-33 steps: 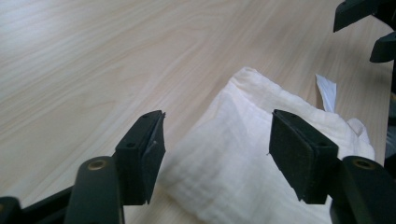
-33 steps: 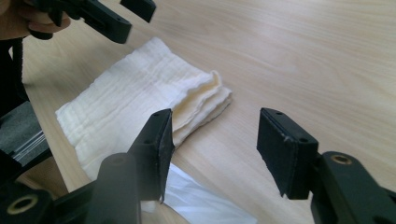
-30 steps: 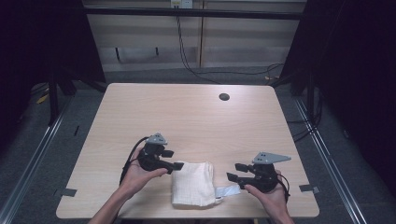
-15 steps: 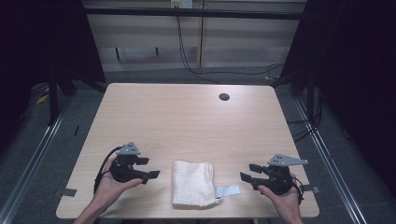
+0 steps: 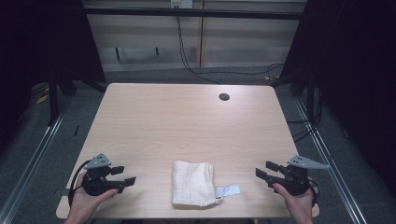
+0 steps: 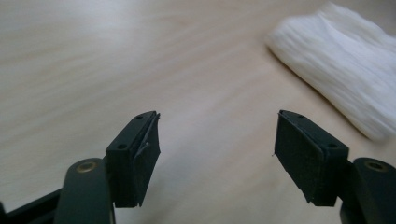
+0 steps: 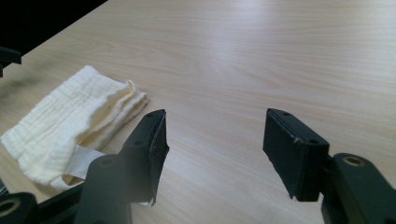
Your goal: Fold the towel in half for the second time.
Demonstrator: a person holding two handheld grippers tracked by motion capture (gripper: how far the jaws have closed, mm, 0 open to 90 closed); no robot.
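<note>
**A:** Where's the cloth from where you sit?

**B:** On my high view the folded white cloth lies flat at the lower middle of the frame, close to the near edge of the desk. A pale tag sticks out at its lower right corner.

**A:** And the tools?

**B:** I see the left hand-held gripper in the lower left of the frame, the right hand-held gripper in the lower right. The cloth sits between them, well apart from both, touching neither.

**A:** Are they pinching anything?

**B:** No. In the left gripper view the left one's jaws stand spread over bare wood, with the cloth off in the upper right of that frame. In the right gripper view the right one's jaws are spread too; they have just been opening, and nothing is between them. There the cloth lies at the left of the frame, its tag partly behind the left jaw.

**A:** Anything else on the desk?

**B:** A small dark round hole in the upper right part of the top.
</note>
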